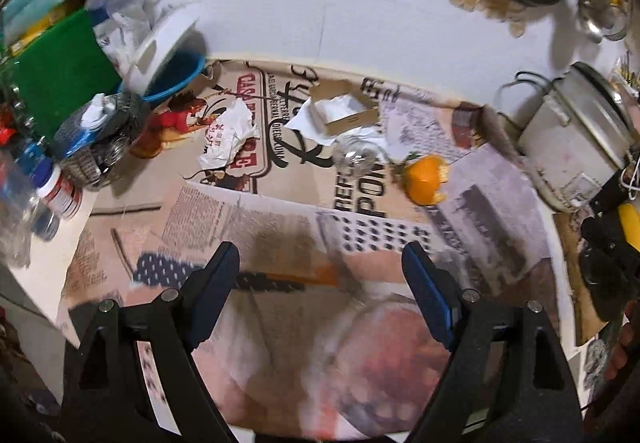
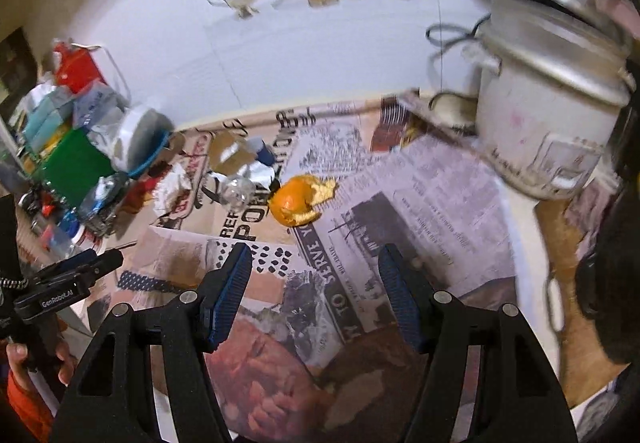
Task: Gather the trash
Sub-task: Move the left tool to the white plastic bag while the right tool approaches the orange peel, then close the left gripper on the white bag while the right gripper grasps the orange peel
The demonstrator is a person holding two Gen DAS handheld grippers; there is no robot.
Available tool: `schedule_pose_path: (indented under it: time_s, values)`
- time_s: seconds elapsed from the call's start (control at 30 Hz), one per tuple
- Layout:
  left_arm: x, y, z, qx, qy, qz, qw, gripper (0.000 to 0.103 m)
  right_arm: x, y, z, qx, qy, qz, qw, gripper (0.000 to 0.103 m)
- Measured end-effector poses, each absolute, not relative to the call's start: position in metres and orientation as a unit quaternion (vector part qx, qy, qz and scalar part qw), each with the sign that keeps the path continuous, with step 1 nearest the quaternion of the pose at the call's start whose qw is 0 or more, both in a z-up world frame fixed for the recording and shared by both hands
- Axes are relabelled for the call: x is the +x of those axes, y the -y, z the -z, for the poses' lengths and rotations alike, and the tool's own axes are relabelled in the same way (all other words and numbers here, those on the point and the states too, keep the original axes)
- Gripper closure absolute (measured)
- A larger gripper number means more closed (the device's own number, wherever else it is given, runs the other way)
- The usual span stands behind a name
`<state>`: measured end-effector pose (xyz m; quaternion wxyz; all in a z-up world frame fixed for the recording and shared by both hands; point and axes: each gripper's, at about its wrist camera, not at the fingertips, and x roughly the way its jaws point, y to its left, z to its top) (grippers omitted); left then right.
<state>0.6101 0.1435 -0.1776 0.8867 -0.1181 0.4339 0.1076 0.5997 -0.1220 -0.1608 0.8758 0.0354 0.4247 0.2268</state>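
Trash lies on the newspaper-covered table (image 1: 248, 219). It includes a crumpled white paper with red print (image 1: 228, 139), a torn cardboard box (image 1: 352, 113), a clear crushed plastic piece (image 1: 356, 157) and an orange peel (image 1: 426, 179). My left gripper (image 1: 320, 259) hangs open over the table, well short of them, with nothing between its fingers. In the right wrist view, the orange peel (image 2: 298, 201) lies just beyond my open, empty right gripper (image 2: 316, 259). The plastic piece (image 2: 238, 189) and the paper (image 2: 172, 189) are farther left. The left gripper (image 2: 102, 258) shows at the left edge.
A white rice cooker (image 1: 576, 147) (image 2: 548, 123) stands at the right with its cord behind it. On the left are a blue bowl (image 1: 176, 83), a green box (image 1: 56, 83), bottles and bags. Utensils hang on the white wall behind. A hand (image 2: 24, 359) holds the left gripper.
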Motion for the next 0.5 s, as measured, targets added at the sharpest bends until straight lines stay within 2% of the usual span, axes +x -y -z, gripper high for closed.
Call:
schedule_pose_path:
  time_s: [0.37, 0.5]
  values:
    - [0.711, -0.276, 0.233, -0.093, -0.473, -0.126, 0.867, 0.02, 0.664, 0.048, 0.213, 0.053, -0.494, -0.161, 0.853, 0.041]
    - [0.736, -0.3, 0.255, -0.086, -0.488, -0.123, 0.86, 0.025, 0.684, 0.03, 0.232, 0.05, -0.507, -0.143, 0.849, 0.041]
